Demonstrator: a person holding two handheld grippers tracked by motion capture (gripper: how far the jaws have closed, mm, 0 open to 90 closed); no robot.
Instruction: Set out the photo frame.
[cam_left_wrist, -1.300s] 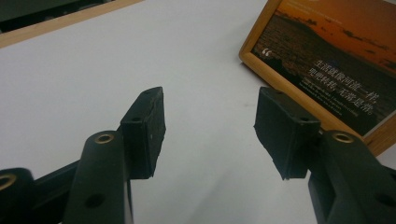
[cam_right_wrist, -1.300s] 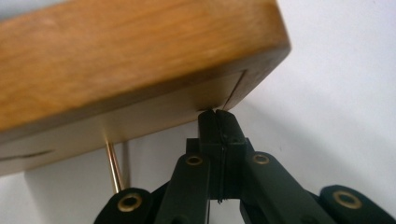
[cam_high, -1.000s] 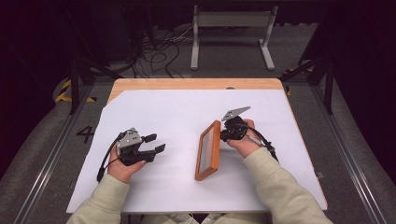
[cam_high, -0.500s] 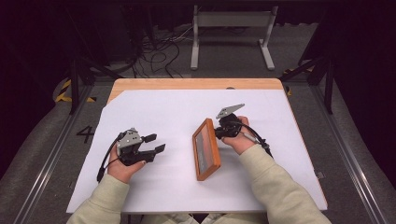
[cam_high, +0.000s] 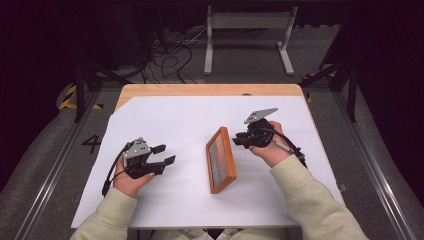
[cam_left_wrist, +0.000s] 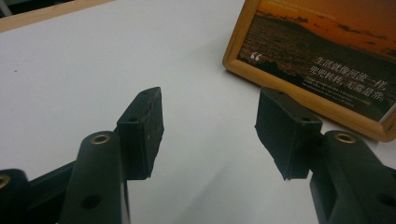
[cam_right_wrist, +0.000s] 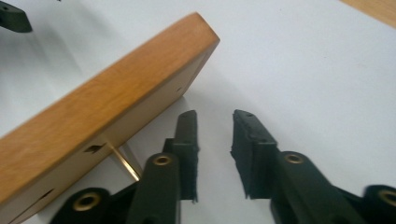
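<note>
A rectangular orange-brown wooden picture frame (cam_high: 221, 160) with a sunset photo and white script stands propped mid-bench on white paper (cam_high: 170, 120). The right gripper (cam_high: 239, 140), just beside it, has just been opening, empty. The left gripper (cam_high: 165, 155) rests released, well apart.

A wooden tabletop (cam_high: 210, 90), its near-left corner cut at a slant, lies mostly under a white sheet (cam_high: 185, 125) and stands on a grey carpeted floor (cam_high: 40, 165) that bears a painted numeral 4 (cam_high: 91, 144) and a patch of yellow-and-black hazard tape (cam_high: 67, 97) at the left. Beyond the far edge a pale metal stand (cam_high: 247, 35) with two splayed feet rises from the floor beside a tangle of dark cables (cam_high: 167, 55), and metal rails (cam_high: 380, 170) run along both sides. The room behind is dark, with light falling mainly on the sheet.
</note>
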